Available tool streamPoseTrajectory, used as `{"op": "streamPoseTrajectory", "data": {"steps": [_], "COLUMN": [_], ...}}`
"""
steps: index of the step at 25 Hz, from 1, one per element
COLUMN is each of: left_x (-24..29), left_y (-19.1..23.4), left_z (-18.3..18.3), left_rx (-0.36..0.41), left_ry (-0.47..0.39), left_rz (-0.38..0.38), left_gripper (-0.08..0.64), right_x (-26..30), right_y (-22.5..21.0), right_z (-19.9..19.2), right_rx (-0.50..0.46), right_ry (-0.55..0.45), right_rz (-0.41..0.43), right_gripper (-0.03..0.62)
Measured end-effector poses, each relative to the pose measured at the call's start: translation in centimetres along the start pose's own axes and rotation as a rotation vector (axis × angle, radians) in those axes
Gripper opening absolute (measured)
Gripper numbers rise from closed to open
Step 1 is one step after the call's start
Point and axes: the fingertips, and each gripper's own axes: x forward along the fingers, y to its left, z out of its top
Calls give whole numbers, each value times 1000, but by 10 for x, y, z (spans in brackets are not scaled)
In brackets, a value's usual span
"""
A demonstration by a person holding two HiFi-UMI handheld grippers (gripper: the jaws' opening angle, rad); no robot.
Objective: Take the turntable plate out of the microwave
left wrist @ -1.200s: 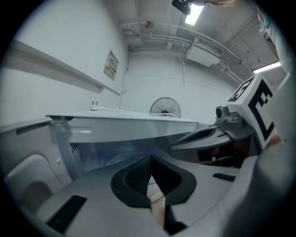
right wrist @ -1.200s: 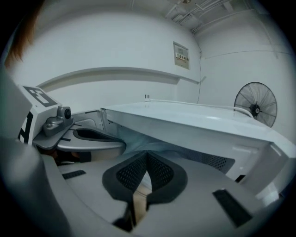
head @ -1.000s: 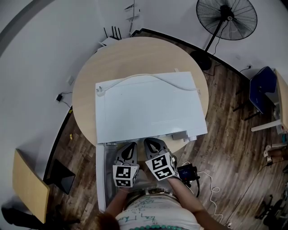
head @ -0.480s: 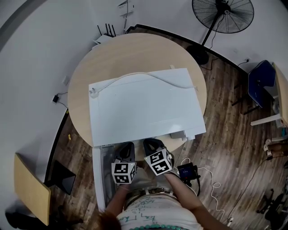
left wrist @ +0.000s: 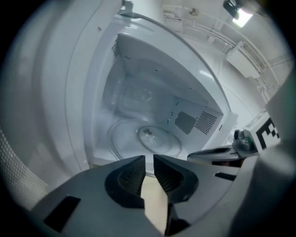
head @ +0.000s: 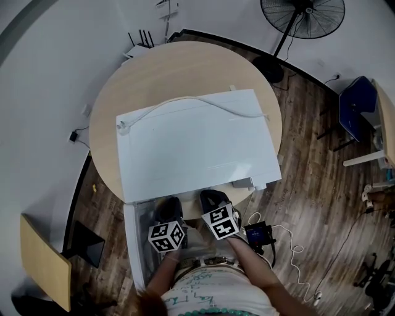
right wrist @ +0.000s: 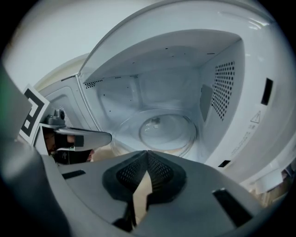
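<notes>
The clear glass turntable plate (left wrist: pixel 145 139) (right wrist: pixel 159 129) lies flat on the floor of the white microwave (head: pixel 197 148), whose door (head: pixel 133 247) hangs open at the left. Both grippers hover side by side just outside the cavity mouth and point down into it. The left gripper (left wrist: pixel 149 159) (head: pixel 168 208) is shut but for a thin slit at its tips, with nothing in it. The right gripper (right wrist: pixel 147 155) (head: pixel 213 199) is shut with its tips touching and also holds nothing. Neither touches the plate. Each gripper shows at the edge of the other's view.
The microwave stands on a round wooden table (head: pixel 160 74), with a white cable (head: pixel 185 102) lying across its top. On the floor are a standing fan (head: pixel 302 15), a blue chair (head: pixel 355 111), a black device (head: pixel 258 234) with a cord, and a wooden seat (head: pixel 43 259).
Both grippers have sunk lower in front of the open microwave, and the left one has rolled, turning its marker cube. The head view has shifted slightly.
</notes>
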Motion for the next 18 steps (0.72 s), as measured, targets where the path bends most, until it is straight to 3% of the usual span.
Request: {"op": "streamPoseTrajectory", "data": {"steps": [4, 10, 18], "left_x": [4, 10, 32], "left_y": [10, 17, 19], "left_z": [-6, -7, -25], "left_rx": [-205, -327, -598], "left_ry": [1, -15, 0], "left_rz": [35, 103, 92], "left_gripper": [150, 242, 258], "right_x": [-2, -10, -18], "right_y": [-6, -17, -25], "right_z": [-4, -15, -19], "right_rx": [63, 91, 110], "right_ry": [-35, -24, -24], "right_rz": [5, -27, -40], "right_gripper": [-9, -9, -9]}}
